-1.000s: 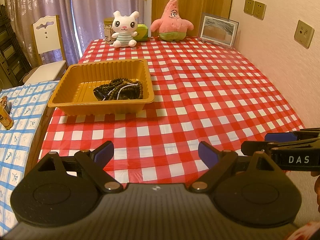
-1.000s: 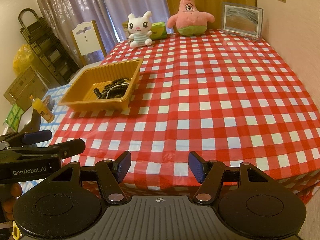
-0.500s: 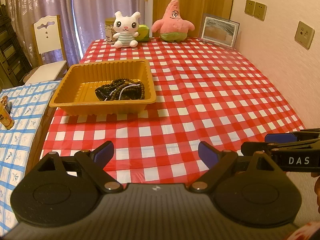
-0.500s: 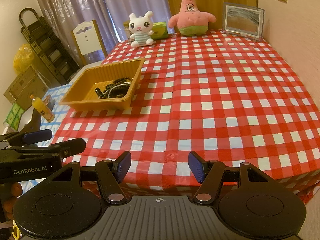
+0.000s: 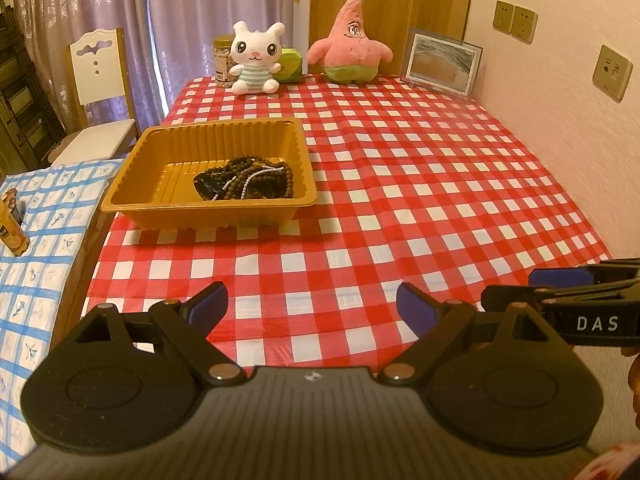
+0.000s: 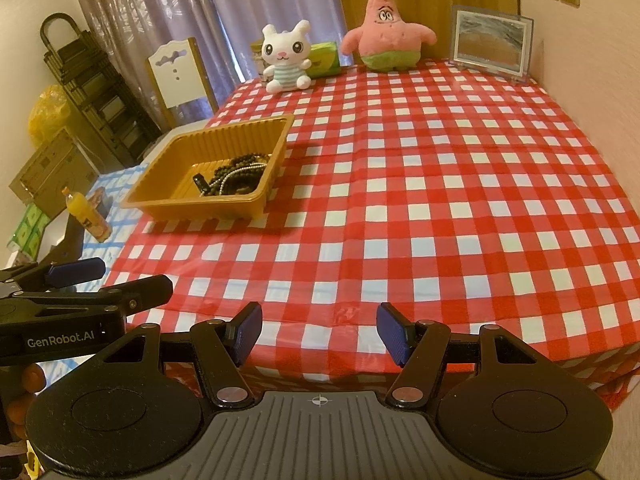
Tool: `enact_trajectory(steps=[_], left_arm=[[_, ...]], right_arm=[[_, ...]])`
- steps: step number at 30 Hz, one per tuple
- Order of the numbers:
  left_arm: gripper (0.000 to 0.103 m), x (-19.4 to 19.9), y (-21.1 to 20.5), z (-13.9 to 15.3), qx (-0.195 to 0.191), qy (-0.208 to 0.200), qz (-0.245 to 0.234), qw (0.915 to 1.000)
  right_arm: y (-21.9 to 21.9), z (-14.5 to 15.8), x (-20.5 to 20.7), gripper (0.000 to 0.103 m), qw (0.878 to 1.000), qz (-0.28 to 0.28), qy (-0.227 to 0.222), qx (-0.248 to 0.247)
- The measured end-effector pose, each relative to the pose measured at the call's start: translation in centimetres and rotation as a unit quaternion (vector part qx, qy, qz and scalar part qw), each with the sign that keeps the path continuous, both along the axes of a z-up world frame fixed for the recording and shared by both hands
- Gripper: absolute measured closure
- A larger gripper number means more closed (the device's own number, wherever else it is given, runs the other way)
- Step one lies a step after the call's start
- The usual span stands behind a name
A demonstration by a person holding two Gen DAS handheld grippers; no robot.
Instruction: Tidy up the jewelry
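A pile of dark bead strings and a pale pearl strand (image 5: 250,178) (image 6: 234,178) lies in the right part of a yellow-brown plastic tray (image 5: 132,184) (image 6: 160,184) on the left side of the red-checked table. My left gripper (image 5: 312,306) hovers open over the table's near edge, nothing between its blue pads. My right gripper (image 6: 318,332) is open too, with an empty gap, at the near edge. Each gripper shows at the side of the other's view, the right gripper (image 5: 560,280) on the right and the left gripper (image 6: 76,270) on the left.
A white bunny plush (image 5: 256,58), a pink starfish plush (image 5: 348,48), a green box (image 6: 324,60), a jar (image 5: 222,60) and a framed picture (image 5: 442,62) line the far edge. A wall runs along the right. Left of the table: a blue-checked surface (image 5: 40,240), an orange bottle (image 6: 84,214), a white chair (image 5: 98,92).
Both views have shifted very slightly, so the tray sits a touch higher in frame. Both grippers stay open and hold nothing; the jewelry has not moved.
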State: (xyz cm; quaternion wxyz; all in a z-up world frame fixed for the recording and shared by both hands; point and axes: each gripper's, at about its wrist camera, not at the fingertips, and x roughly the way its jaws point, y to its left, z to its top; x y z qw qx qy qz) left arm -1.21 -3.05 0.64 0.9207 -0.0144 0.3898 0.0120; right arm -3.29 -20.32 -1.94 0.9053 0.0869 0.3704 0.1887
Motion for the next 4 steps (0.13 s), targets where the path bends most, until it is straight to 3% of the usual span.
enact_trajectory(steps=[4], left_arm=[[0.013,0.24,0.09,-0.11,0.000,0.000,0.003,1.0000]], right_arm=[[0.00,-0.13,0.08,0.040,1.000,0.000,0.001,0.000]])
